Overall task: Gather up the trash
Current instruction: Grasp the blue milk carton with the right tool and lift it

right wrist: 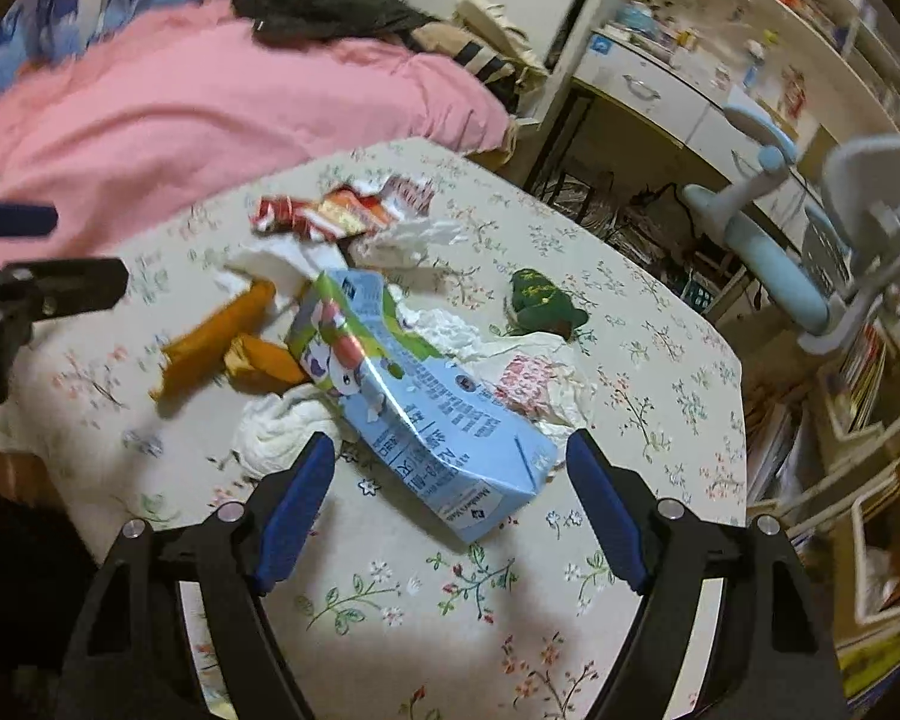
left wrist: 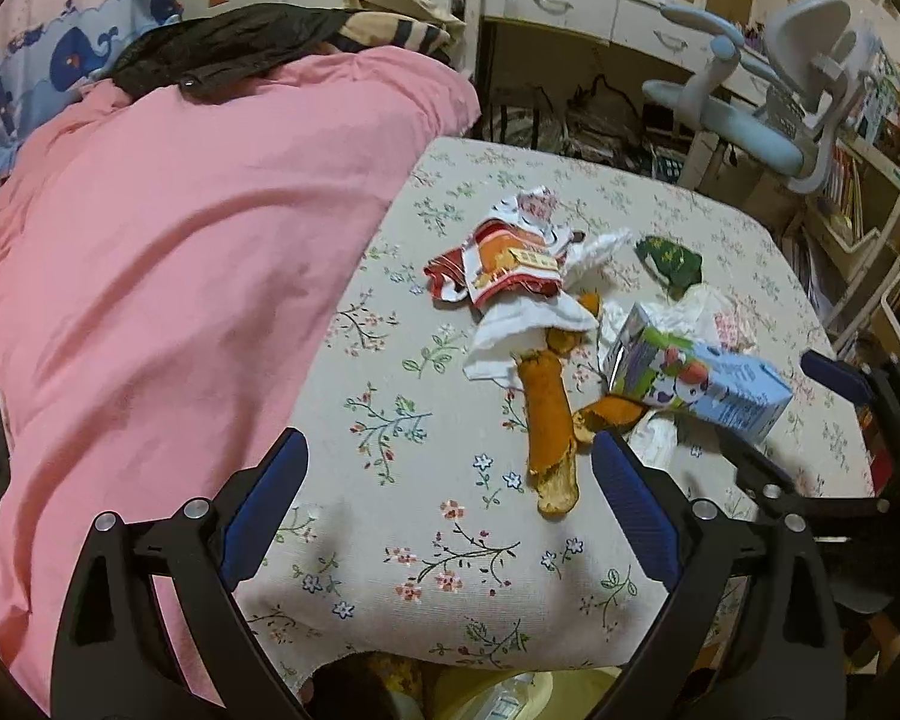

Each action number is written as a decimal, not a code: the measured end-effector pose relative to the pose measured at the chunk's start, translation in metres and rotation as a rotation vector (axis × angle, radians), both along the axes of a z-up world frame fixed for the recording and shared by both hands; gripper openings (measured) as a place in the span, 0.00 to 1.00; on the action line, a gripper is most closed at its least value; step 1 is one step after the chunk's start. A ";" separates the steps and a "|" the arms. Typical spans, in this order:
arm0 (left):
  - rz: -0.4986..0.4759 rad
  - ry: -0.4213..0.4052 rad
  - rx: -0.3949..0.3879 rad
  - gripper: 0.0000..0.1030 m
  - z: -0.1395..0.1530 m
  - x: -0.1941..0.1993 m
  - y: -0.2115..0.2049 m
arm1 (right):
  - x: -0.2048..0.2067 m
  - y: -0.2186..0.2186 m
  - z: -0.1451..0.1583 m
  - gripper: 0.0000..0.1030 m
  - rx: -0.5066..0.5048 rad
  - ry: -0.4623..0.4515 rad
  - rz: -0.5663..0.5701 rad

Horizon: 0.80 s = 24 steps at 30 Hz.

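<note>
Risk: right gripper fingers apart, straddling the near end of the milk carton on the desk, may snag the tissue beside the carton or skid it; left gripper fingers apart, empty, near the peel.

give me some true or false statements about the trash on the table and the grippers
1. The milk carton lies on its side. True.
2. The right hand-held gripper is clamped on the carton. False: its jaws stand open, the carton's end between them.
3. The left hand-held gripper holds the orange peel. False: it is open and empty, the peel's end between its fingers.
4. A green wrapper lies apart from the carton. True.
5. The floral tablecloth is plain blue. False: pale with flowers.
</note>
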<state>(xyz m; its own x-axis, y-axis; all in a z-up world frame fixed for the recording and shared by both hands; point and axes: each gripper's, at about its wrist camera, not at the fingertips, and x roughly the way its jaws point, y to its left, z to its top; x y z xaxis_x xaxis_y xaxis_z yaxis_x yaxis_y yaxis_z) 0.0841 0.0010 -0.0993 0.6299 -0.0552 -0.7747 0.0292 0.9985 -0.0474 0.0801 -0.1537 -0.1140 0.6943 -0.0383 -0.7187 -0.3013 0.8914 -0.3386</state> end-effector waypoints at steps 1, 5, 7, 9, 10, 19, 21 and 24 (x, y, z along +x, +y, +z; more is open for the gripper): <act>-0.012 0.007 0.011 0.89 -0.002 0.001 -0.004 | 0.003 0.004 -0.004 0.74 -0.031 0.004 0.007; -0.046 0.042 0.027 0.89 -0.011 0.008 -0.013 | 0.009 0.014 -0.015 0.74 -0.123 0.003 0.028; -0.051 0.065 0.020 0.89 -0.016 0.013 -0.014 | 0.013 0.016 -0.020 0.72 -0.150 0.009 0.033; -0.052 0.090 -0.001 0.89 -0.020 0.020 -0.013 | 0.018 0.017 -0.025 0.68 -0.176 0.017 0.035; -0.052 0.099 -0.006 0.89 -0.022 0.023 -0.013 | 0.021 0.017 -0.026 0.68 -0.182 0.020 0.035; -0.129 0.180 0.026 0.85 -0.044 0.043 -0.030 | 0.039 -0.006 -0.010 0.35 0.045 0.083 -0.023; -0.146 0.189 0.012 0.77 -0.046 0.048 -0.033 | 0.043 -0.020 -0.004 0.33 0.181 0.118 -0.056; -0.156 0.190 0.015 0.47 -0.048 0.054 -0.035 | 0.044 -0.031 0.000 0.33 0.288 0.146 -0.088</act>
